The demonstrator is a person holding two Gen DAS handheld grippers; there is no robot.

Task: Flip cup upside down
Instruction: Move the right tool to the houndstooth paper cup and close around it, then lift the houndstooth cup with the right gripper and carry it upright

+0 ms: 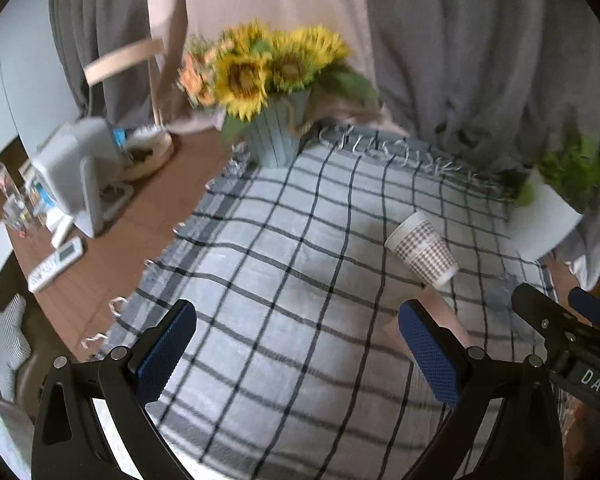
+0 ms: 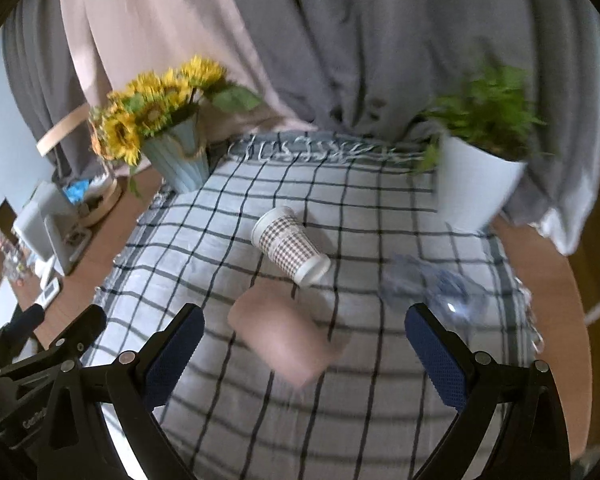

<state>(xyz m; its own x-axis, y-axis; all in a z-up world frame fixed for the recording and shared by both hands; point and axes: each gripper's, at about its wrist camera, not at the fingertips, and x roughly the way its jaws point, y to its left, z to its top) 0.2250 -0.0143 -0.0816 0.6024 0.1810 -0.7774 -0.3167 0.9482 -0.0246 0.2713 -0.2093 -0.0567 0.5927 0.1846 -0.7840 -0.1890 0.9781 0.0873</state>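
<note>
Cups: 1 paper (image 2: 290, 245), 1 pink (image 2: 286, 334), 1 clear plastic (image 2: 432, 286); both tongs open.

matt paper cup (image 2: 289, 245), woven cloth (image 2: 340, 380)

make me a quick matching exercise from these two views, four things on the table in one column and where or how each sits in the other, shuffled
Things:
1. houndstooth paper cup
2. pink cup
3. sunflower vase
4. white plant pot

Places or states:
A. far left corner of the checked cloth
B. far right corner of the cloth
C. lying on its side mid-cloth
D. blurred, nearest the right gripper

Pairs: 1-C, 2-D, 3-A, 4-B
</note>
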